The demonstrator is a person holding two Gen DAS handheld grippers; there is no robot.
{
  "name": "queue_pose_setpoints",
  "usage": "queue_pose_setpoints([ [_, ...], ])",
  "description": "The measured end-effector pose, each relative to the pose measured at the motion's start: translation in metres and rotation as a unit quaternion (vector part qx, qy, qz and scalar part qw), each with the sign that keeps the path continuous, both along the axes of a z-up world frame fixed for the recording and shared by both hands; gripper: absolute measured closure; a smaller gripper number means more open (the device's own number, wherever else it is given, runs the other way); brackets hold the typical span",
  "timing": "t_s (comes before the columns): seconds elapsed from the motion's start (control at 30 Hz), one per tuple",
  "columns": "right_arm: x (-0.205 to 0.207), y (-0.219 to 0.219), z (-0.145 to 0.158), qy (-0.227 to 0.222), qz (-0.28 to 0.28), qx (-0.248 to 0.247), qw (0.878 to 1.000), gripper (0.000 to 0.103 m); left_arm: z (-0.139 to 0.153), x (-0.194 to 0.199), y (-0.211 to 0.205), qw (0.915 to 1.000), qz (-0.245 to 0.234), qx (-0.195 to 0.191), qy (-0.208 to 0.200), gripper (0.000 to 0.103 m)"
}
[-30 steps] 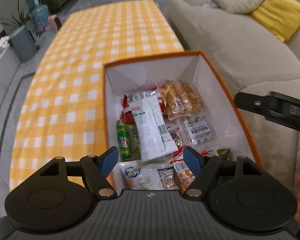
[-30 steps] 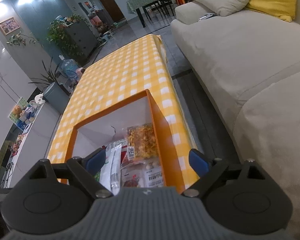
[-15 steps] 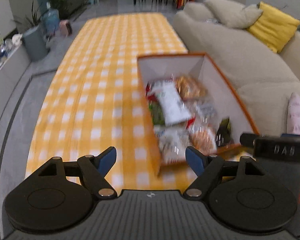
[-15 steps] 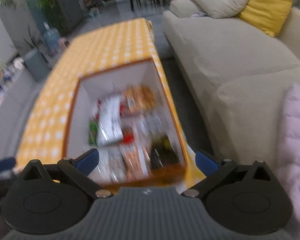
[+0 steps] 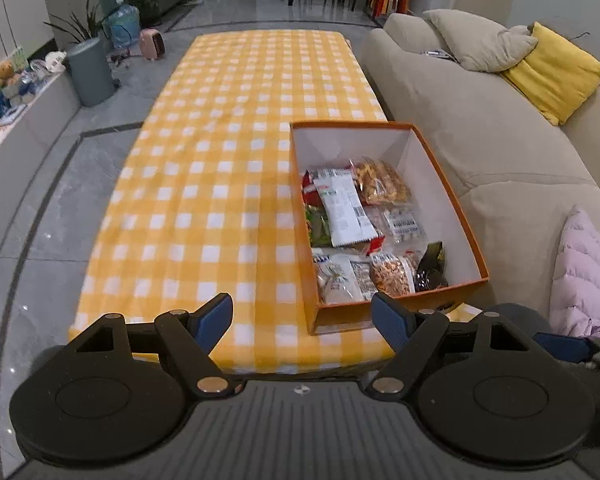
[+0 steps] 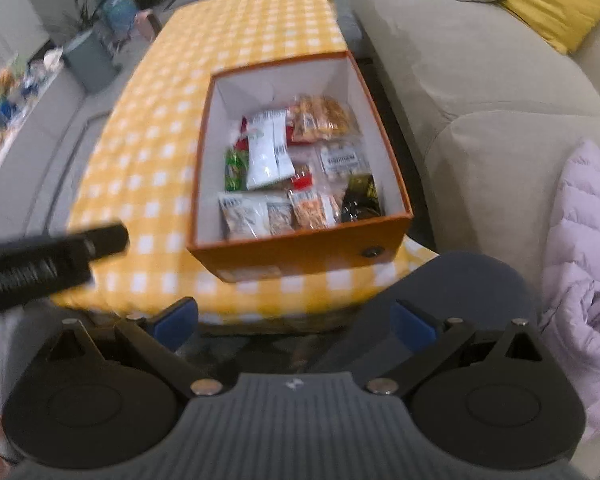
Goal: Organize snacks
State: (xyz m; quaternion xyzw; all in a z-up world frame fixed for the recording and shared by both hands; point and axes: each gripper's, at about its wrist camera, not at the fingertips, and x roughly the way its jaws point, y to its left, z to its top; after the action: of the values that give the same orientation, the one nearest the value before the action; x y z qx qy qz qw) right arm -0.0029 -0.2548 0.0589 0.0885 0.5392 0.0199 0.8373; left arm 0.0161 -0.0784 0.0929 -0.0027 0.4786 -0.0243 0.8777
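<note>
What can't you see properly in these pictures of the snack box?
- Left wrist view: the orange box near wall hides the front snack packets' lower ends.
- Both views: packet labels are too small to read.
- Right wrist view: motion blur smears everything; the left gripper is cut off at the edge.

Right wrist view motion-blurred, snack packets [image 6: 296,168] labels unreadable, black bar [image 6: 48,260] cut by left edge

Each black claw [image 5: 302,316] has blue fingertips [image 5: 214,316], silver pivot screws and a ribbed grey base.

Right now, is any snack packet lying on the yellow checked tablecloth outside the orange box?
No, every snack packet lies inside the orange cardboard box.
</note>
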Motion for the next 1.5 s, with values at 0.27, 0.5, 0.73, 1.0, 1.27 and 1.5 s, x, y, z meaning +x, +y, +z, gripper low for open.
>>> queue_pose_setpoints([
  [0.27, -0.002, 0.005, 0.033, -0.023, -0.020, -0.010, 0.999, 0.003, 0.020, -0.004, 0.003, 0.9998, 0.006, -0.003, -0.017, 0.011],
  [0.5, -0.002, 0.017, 0.041, -0.043, -0.001, -0.080, 0.996, 0.003, 0.017, -0.006, -0.005, 0.9989, 0.002, 0.036, -0.029, 0.011],
  [0.73, -0.001, 0.012, 0.036, -0.038, -0.008, -0.068, 0.997, 0.003, 0.013, -0.005, -0.003, 0.9992, 0.007, 0.030, -0.023, 0.011],
  [1.0, -0.001, 0.014, 0.037, -0.038, -0.008, -0.067, 0.997, 0.003, 0.014, -0.005, -0.002, 0.9993, 0.007, 0.026, -0.024, 0.011],
  [1.27, 0.000, 0.014, 0.037, -0.037, -0.012, -0.056, 0.998, 0.003, 0.016, -0.003, -0.002, 0.9995, 0.012, 0.021, -0.022, 0.011],
  [1.5, 0.000, 0.014, 0.037, -0.034, -0.012, -0.048, 0.998, 0.003, 0.016, -0.004, -0.001, 0.9994, 0.012, 0.023, -0.023, 0.011],
])
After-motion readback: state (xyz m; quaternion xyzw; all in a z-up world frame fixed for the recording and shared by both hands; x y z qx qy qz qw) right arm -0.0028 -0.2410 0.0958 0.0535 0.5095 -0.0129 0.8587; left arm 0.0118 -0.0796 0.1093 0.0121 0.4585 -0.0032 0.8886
